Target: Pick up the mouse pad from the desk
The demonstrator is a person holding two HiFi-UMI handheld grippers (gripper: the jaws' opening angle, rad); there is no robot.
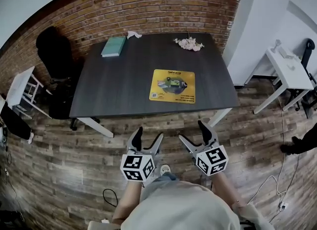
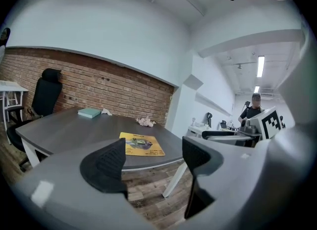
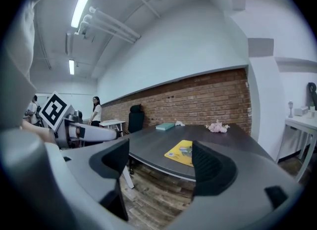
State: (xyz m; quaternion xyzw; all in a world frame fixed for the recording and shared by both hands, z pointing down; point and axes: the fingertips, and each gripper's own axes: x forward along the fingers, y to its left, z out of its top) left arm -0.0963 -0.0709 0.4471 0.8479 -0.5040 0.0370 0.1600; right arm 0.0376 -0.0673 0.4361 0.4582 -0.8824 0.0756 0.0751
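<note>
Fingers on the left gripper and right gripper stand apart, empty, short of the worktop. Yellow mouse pad lies flat there, toward the near edge. Approach step, likely; next, reach in and pinch the pad's rim.

Teal book is lying nr the desk's far-left corner, crumpled white tissue sitting just beside it at the far edge. Pink flowers are lying nr the far-right corner. Black office chair is standing by the left edge, on wood floor.
</note>
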